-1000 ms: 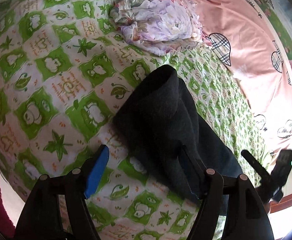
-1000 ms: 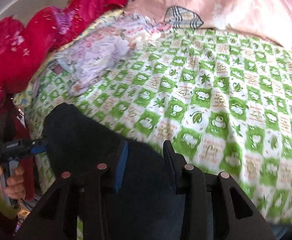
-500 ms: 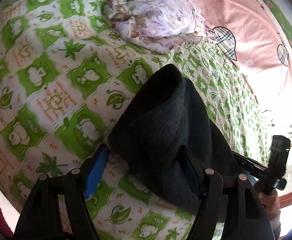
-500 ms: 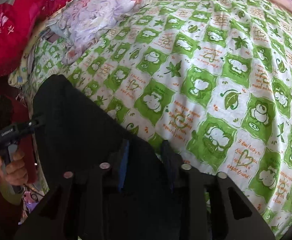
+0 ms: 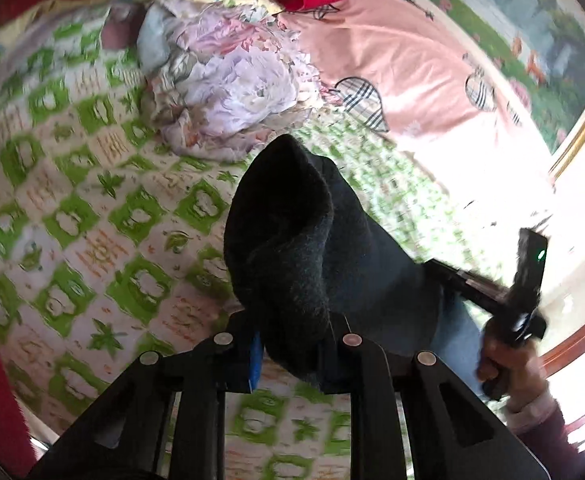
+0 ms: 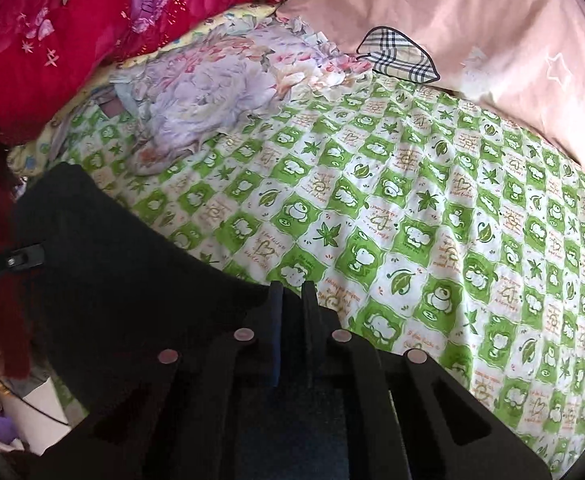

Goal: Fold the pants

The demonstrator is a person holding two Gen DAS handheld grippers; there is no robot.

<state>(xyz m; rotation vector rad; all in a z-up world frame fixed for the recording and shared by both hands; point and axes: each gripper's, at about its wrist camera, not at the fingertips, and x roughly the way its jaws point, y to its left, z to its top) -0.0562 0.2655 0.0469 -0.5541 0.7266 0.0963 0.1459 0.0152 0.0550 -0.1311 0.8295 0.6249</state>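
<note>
My left fingers [image 5: 292, 344], at the lower centre of the left wrist view, are closing on a thick bunched fold of the dark charcoal fleece pants [image 5: 288, 240], which fills the gap between the blue pad and the opposite black finger. My right fingers [image 6: 292, 300], at the lower centre of the right wrist view, are drawn almost together, with a thin edge of the same dark fabric pinched between them.

The pants [image 6: 124, 280] span the lower left of the right wrist view as a broad dark sheet running from one set of fingers toward the other, partly lifted above the green-and-white checked bedsheet with panda and leaf prints [image 6: 432, 240]. In the left wrist view the fold rises as a rounded hump toward the frame centre; this view is motion-blurred.

At the upper centre lies a crumpled pale floral quilt [image 5: 232, 92]; above it, a red embroidered blanket [image 6: 52, 48]; at the upper right, a pink cover with plaid heart patches [image 6: 472, 40].
</note>
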